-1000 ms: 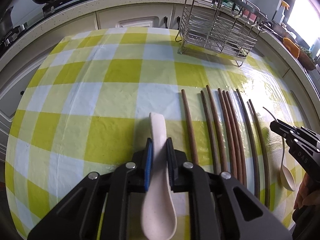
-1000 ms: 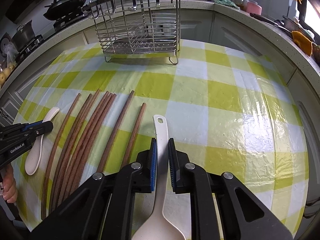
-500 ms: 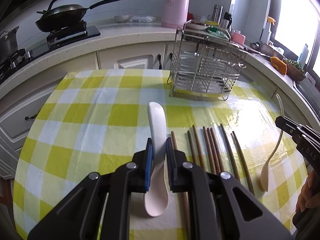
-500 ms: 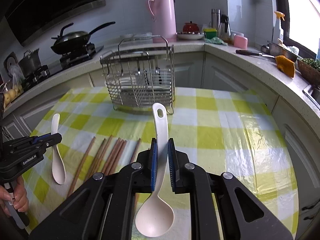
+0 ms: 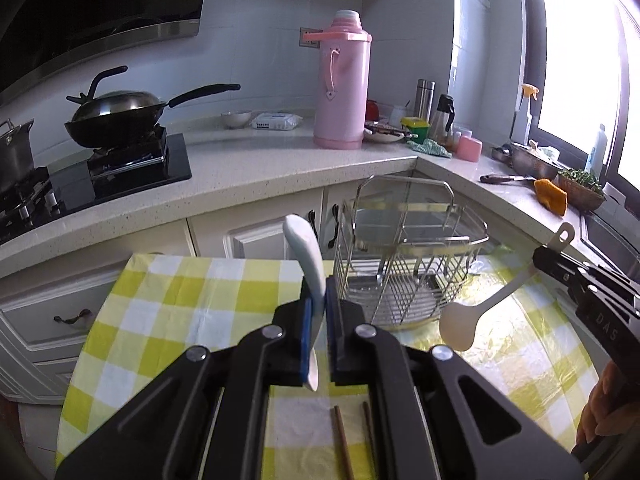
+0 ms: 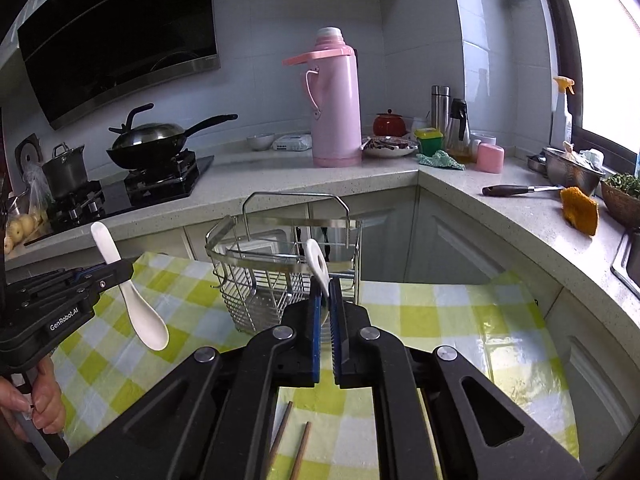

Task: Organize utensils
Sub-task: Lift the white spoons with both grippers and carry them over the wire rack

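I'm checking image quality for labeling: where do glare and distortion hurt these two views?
Left wrist view: the window is blown out white, glare washes the tablecloth beside the rack. Right wrist view: milder glare on the cloth, fisheye bends the counter edge.

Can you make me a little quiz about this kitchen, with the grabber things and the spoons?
1. True or false: the short spoon and the long spoon both lie on the tablecloth.
2. What colour is the tall flask on the counter? A green, B pink, C black.
3. Which utensils lie on the tablecloth?

Key
1. False. The left gripper has the short spoon between its closing jaws, and the right gripper is shut on the long spoon. Both are in the air.
2. B.
3. The chopsticks.
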Tool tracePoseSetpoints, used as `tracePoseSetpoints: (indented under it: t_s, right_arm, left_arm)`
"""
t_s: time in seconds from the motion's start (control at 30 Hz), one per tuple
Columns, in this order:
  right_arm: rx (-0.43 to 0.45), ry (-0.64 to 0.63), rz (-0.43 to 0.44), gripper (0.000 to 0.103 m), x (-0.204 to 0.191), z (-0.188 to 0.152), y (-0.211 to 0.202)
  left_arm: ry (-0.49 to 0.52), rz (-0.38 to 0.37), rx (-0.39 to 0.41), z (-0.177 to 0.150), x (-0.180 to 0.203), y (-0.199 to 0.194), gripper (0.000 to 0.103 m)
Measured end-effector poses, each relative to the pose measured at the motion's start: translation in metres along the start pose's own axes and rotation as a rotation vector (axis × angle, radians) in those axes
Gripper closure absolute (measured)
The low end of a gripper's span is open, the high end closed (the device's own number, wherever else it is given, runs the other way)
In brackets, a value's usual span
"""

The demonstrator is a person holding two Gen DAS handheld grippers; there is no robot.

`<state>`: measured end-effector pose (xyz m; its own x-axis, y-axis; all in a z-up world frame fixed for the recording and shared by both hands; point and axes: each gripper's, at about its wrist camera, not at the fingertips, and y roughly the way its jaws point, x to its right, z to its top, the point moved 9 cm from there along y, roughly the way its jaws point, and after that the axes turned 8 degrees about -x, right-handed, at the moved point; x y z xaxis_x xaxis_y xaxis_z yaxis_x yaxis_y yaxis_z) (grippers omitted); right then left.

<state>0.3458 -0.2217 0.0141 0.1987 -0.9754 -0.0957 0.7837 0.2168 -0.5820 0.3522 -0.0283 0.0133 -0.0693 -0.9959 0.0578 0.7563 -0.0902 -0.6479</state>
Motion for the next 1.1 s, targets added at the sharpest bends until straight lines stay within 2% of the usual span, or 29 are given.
tracePoseSetpoints:
  t_s: [0.17, 0.4, 0.5, 0.6, 0.73, 0.83, 1.1]
  right_arm:
    - [0.037, -0.01, 0.004, 0.096, 0.001, 0.028, -0.01]
    - [0.086, -0.05, 0.004, 0.096, 0.0, 0.078, -0.037]
    - [0.106, -0.065, -0.016, 0.096, 0.003, 0.099, -0.042]
    - [0.119, -0.051, -0.011, 0.096, 0.008, 0.116, -0.039]
    - [0.127, -0.032, -0.006, 0.096, 0.013, 0.133, -0.025]
    - [0.102, -0.035, 0.003, 0.096, 0.011, 0.132, -0.004]
    - [-0.05, -0.004, 0.055, 0.096, 0.011, 0.09, 0.073]
  left_arm:
    - [0.035, -0.016, 0.045, 0.035, 0.009, -0.005, 0.097]
    - [0.042, -0.111, 0.094, 0.092, 0.028, -0.007, 0.097]
    - [0.04, -0.154, 0.115, 0.111, 0.037, -0.001, 0.097]
    - [0.037, -0.162, 0.131, 0.122, 0.045, 0.013, 0.097]
    - [0.024, -0.147, 0.137, 0.127, 0.05, 0.039, 0.097]
    - [0.01, -0.138, 0.114, 0.123, 0.051, 0.062, 0.097]
    - [0.039, -0.111, 0.05, 0.092, 0.056, 0.112, 0.096]
